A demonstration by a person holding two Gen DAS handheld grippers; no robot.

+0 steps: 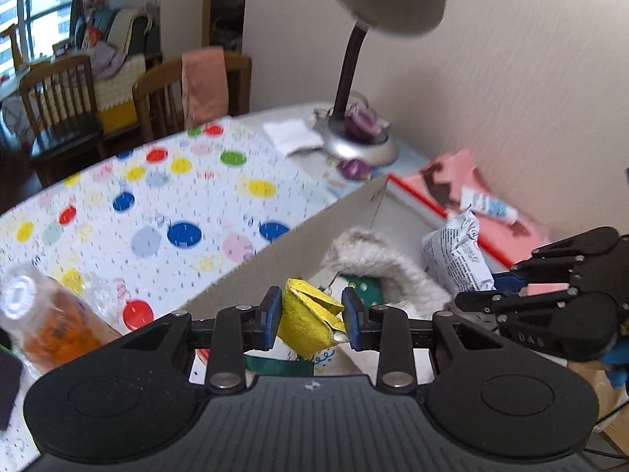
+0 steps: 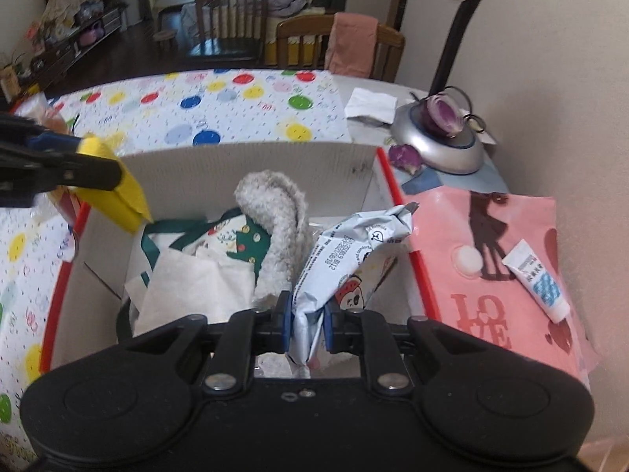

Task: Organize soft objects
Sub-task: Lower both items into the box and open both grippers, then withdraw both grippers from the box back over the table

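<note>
While we are holding both grippers over the cardboard box point(image 2: 251, 165), each one is carrying something soft. Our left gripper point(image 1: 312, 316) is clamping its blue pads on a crumpled yellow paper piece point(image 1: 308, 320), which is bulging between the fingers above the box's near edge; from the right wrist view the same yellow piece point(image 2: 118, 192) is hanging at the box's left wall. Our right gripper point(image 2: 308, 320) is pinching a silver-white snack packet point(image 2: 346, 251), its fingers nearly together on the packet's crushed lower end, while the rest of the packet is sticking up and leaning toward the right side of the box.

Inside the box we are seeing a fluffy grey plush item point(image 2: 277, 228) arching over a green dotted cloth bag point(image 2: 236, 240), with a white tissue sheet point(image 2: 196, 291) lying in front of them. Just beside the box's right wall a pink bag printed with LOVE point(image 2: 491, 259) is lying flat, and a small white tube point(image 2: 536, 281) is resting on it. Beyond the box, a desk lamp point(image 2: 440, 145) is standing on the dotted tablecloth point(image 2: 236, 114) near the wall.
</note>
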